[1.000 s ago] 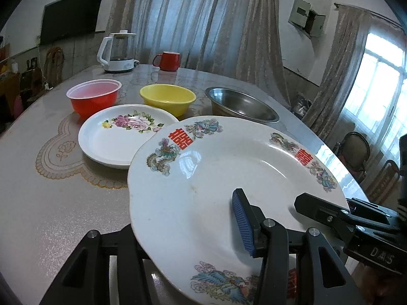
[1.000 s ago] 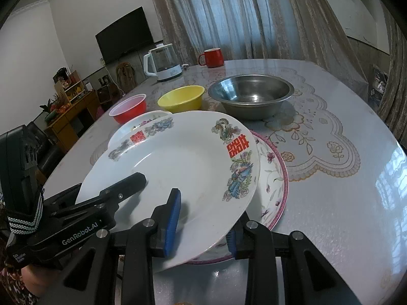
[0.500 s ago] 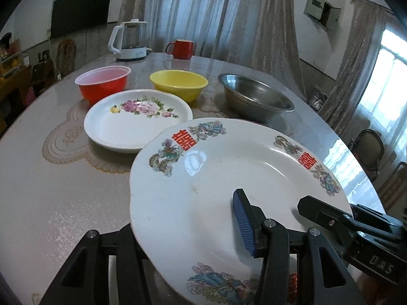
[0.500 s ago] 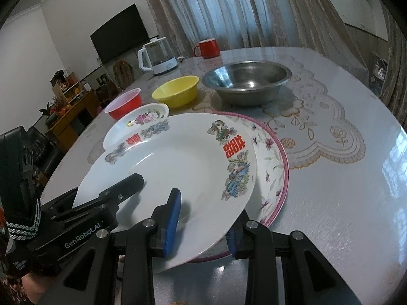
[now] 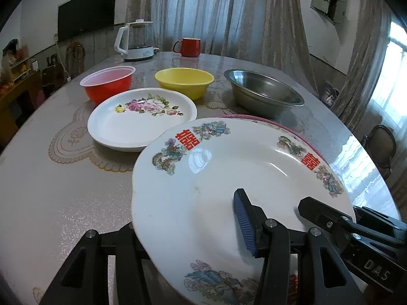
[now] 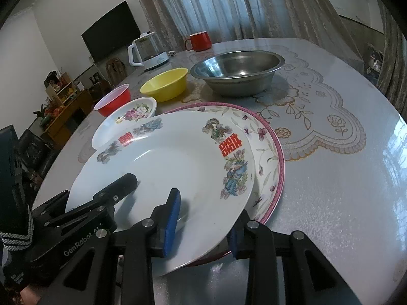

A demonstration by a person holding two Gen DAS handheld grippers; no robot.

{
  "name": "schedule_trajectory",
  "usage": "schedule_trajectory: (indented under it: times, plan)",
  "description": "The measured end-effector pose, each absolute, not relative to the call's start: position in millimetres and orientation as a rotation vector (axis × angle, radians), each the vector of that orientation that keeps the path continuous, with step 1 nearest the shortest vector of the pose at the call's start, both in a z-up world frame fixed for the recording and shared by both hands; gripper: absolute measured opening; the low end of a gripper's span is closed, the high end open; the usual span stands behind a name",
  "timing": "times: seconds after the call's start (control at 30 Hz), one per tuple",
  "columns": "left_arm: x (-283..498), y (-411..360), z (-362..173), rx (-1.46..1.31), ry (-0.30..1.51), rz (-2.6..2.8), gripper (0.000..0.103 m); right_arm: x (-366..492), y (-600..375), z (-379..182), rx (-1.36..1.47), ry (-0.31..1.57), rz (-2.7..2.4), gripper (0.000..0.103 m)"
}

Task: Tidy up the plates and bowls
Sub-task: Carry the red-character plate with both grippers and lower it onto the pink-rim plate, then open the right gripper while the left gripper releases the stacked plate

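A white plate with red characters and bird motifs [image 5: 229, 178] [image 6: 178, 157] is held tilted by both grippers, low over a pink-rimmed floral plate [image 6: 269, 150] [image 5: 257, 119]. My left gripper [image 5: 188, 218] is shut on its near rim, with the blue pad on top and the other finger hidden underneath. My right gripper [image 6: 206, 211] is shut on the opposite rim in the same way. A rose-patterned white plate [image 5: 142, 117] lies at the left. Behind stand a red bowl [image 5: 108, 82], a yellow bowl [image 5: 184, 81] and a steel bowl [image 5: 264, 92].
A white kettle [image 5: 136, 39] and a red mug [image 5: 188, 47] stand at the far side of the round table [image 5: 51, 190]. Lace mats lie under the glossy top. Chairs stand off the table's right edge [image 5: 384, 147], and curtains hang behind.
Both grippers tilted slightly with the plate still held. It now sits lower over the pink-rimmed plate, whose rim has come into the left wrist view.
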State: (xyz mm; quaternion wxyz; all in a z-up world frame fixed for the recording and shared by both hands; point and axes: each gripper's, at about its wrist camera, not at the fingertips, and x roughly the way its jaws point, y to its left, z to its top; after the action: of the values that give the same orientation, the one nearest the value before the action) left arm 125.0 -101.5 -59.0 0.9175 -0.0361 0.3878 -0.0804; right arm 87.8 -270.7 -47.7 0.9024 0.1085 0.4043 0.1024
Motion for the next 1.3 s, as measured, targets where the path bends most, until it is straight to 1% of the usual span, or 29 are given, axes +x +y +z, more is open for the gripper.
schedule_trajectory:
  times: [0.37, 0.63, 0.7, 0.93, 0.97, 1.1, 1.3]
  plan:
    - [127.8, -103.8, -60.0, -0.071, 0.783, -0.145, 0.053, 94.0, -269.1, -49.4, 0.213, 0.845, 0.194, 0.032]
    - [136.5, -106.2, -63.3, -0.078, 0.794, -0.139, 0.058, 99.8, -272.7, -49.6, 0.195, 0.857, 0.159, 0.032]
    - [139.0, -105.0, -65.1, -0.084, 0.809, -0.134, 0.062, 98.3, -276.9, -49.7, 0.214, 0.867, 0.156, 0.033]
    - [138.6, -104.0, -66.4, -0.086, 0.815, -0.146, 0.062, 90.2, -282.6, -42.0, 0.229, 0.866, 0.144, 0.034]
    - [137.7, -104.4, -66.2, -0.081, 0.814, -0.155, 0.062, 88.6, -283.7, -40.8, 0.225, 0.864, 0.136, 0.033]
    - [129.2, -105.8, -65.0, -0.050, 0.811, -0.197, 0.061, 85.3, -287.6, -36.8, 0.163, 0.817, 0.083, 0.021]
    - [105.0, -99.4, -56.2, 0.032, 0.753, -0.184, 0.061, 86.0, -290.1, -31.0, 0.145, 0.797, 0.075, 0.020]
